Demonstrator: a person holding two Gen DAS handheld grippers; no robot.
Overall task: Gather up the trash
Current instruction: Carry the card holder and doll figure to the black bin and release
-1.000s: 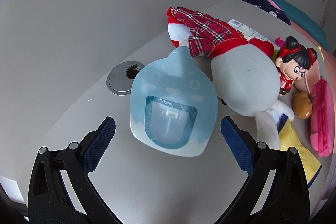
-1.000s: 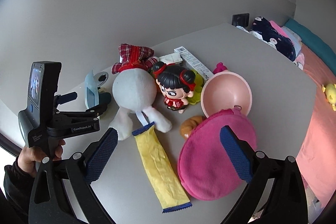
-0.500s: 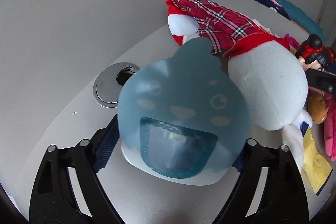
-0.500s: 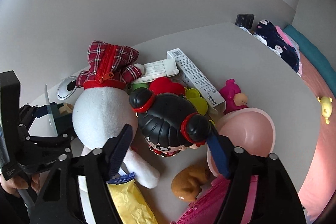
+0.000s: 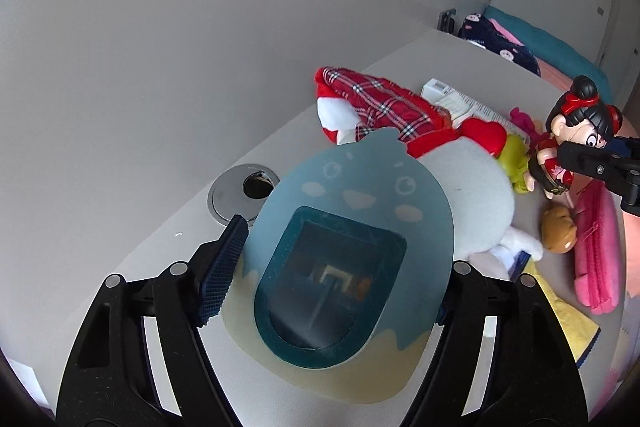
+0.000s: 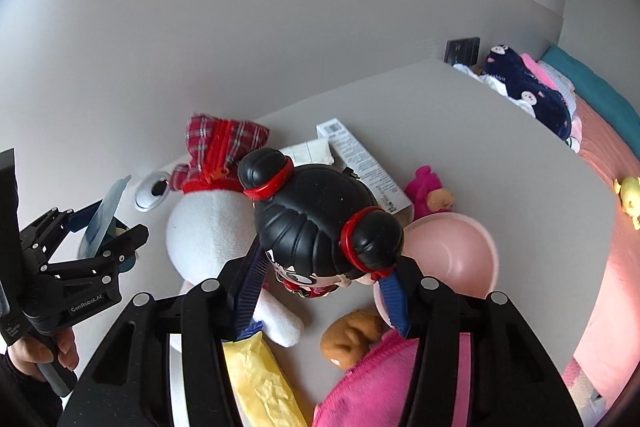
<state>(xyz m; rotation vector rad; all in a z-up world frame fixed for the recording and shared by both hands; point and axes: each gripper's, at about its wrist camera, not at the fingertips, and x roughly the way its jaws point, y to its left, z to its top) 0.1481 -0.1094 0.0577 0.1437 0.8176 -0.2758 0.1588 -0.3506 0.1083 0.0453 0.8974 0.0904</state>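
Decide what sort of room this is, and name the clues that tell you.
Probably a child's bedroom. A bed with pink bedding runs beside a grey desk set against the wall, and the desk is strewn with toys: a white plush toy, a doll and a pink bowl.

Your left claw (image 5: pixel 328 287), jaws just closing, grips the blue packet (image 5: pixel 340 267) lifted off the desk (image 5: pixel 160 267), right of the metal grommet (image 5: pixel 240 195), plush (image 5: pixel 472 195) behind it.

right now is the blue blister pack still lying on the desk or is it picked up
Picked up. The left gripper, whose jaws have just been closing, clamps the blue blister pack by its sides; the right wrist view shows it tilted above the desk.
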